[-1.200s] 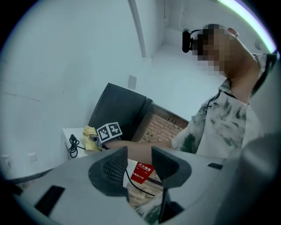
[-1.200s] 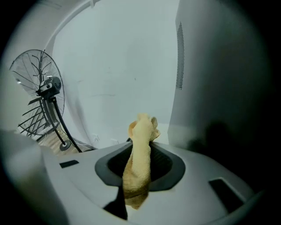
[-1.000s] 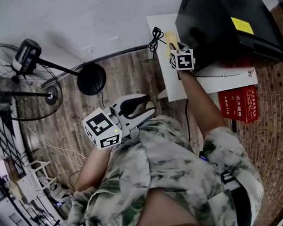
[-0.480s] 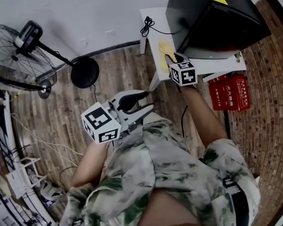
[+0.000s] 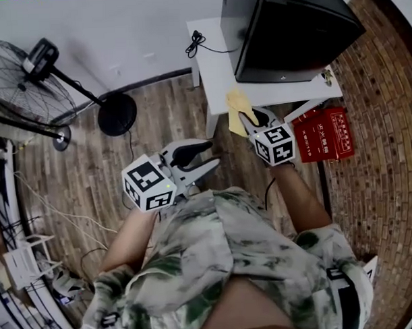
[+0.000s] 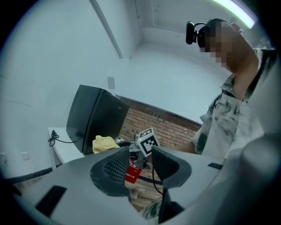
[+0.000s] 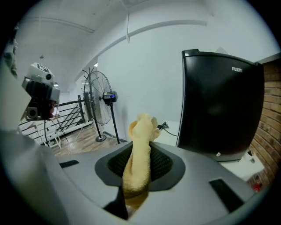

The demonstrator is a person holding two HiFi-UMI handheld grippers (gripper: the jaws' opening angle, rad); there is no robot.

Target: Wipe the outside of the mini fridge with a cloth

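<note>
The black mini fridge stands on a white table at the top of the head view; it also shows in the right gripper view and the left gripper view. My right gripper is shut on a yellow cloth, held off the fridge over the table's near edge. The cloth sticks up between the jaws. My left gripper hangs open and empty near the person's body, away from the fridge.
A red box lies on the floor right of the table. A standing fan with its round base is at the left. A black cable lies on the table. A brick wall runs along the right.
My right gripper has pulled back with the cloth, from the fridge's side to the table's near edge. The head view has shifted, so the fridge sits higher in frame.
</note>
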